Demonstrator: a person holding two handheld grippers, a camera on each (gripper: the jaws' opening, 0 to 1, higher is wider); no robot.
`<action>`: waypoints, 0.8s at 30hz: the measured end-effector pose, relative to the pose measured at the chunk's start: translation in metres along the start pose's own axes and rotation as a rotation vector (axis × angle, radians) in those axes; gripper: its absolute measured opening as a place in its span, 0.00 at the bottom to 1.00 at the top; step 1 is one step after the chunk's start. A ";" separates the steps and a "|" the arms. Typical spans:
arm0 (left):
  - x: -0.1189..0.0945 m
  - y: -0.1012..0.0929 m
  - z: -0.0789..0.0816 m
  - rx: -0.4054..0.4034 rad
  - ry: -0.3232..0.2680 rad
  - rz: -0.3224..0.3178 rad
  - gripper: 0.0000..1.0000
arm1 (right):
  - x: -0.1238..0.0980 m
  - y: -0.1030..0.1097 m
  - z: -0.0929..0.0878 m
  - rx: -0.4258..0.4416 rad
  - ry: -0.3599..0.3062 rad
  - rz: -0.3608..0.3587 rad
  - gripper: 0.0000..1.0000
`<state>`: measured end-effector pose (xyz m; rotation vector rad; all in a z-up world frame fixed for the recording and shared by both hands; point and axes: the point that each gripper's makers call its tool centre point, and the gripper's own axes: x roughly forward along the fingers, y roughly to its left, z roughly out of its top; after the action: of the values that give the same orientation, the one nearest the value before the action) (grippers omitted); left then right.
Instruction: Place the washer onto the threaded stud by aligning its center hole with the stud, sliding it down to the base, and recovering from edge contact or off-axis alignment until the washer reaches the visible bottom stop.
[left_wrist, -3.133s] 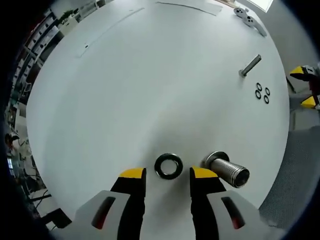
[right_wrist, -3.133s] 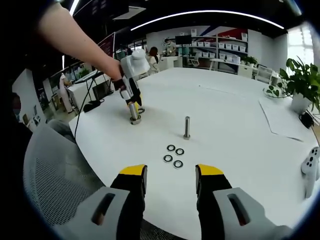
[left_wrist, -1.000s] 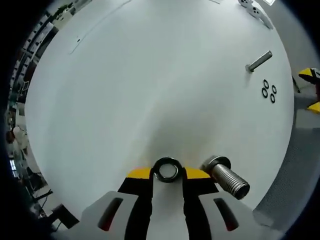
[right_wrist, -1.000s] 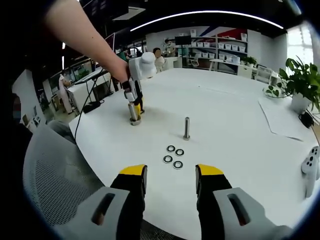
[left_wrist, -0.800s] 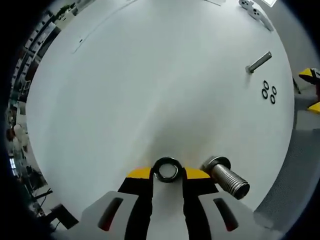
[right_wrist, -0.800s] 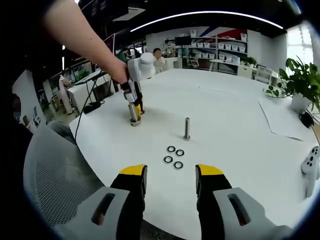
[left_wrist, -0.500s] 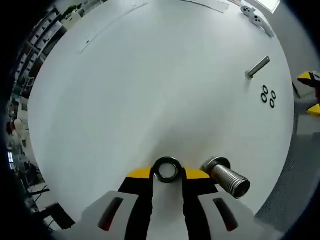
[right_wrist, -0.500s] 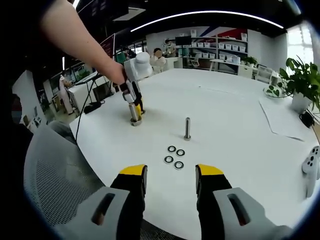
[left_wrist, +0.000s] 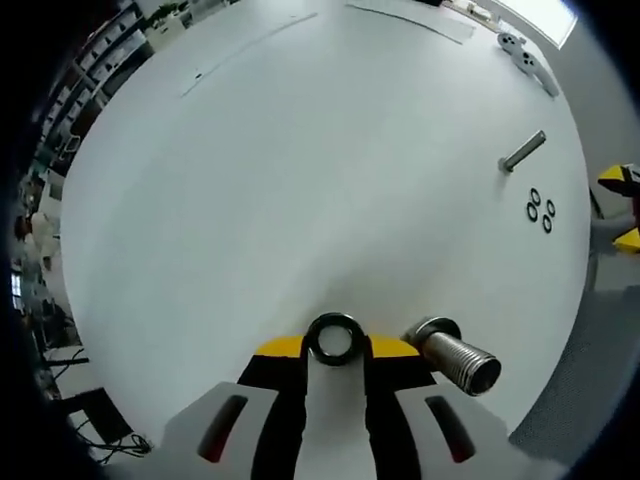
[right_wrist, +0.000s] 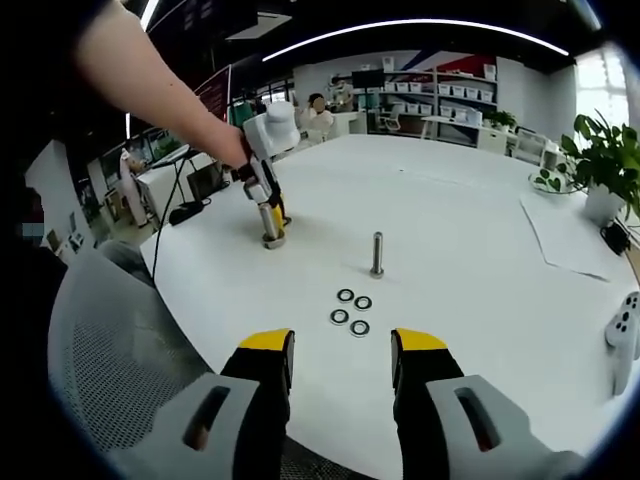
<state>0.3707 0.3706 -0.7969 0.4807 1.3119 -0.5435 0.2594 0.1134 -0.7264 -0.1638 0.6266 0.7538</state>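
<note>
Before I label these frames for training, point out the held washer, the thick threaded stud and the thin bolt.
washer (left_wrist: 333, 339), left gripper view, on its ring.
threaded stud (left_wrist: 459, 356), left gripper view, on its threads.
thin bolt (right_wrist: 377, 252), right gripper view, mid-shaft.

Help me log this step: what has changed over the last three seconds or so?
The left claw closed on the washer, which had lain on the table between its open jaws, and now holds it beside the threaded stud. The right claw stayed open above the table edge; the four small washers and the slim bolt kept their places.
</note>
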 end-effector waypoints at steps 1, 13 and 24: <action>0.000 -0.001 -0.001 -0.003 0.000 0.002 0.19 | 0.000 0.000 0.000 0.000 0.001 0.001 0.42; -0.007 -0.008 -0.023 0.035 0.040 0.017 0.18 | 0.001 0.002 -0.003 -0.007 0.015 0.010 0.42; -0.034 -0.005 -0.031 -0.020 -0.006 0.028 0.18 | 0.002 0.004 -0.004 -0.018 0.028 0.017 0.42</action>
<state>0.3381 0.3894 -0.7698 0.4797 1.3021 -0.5082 0.2558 0.1162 -0.7306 -0.1856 0.6484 0.7746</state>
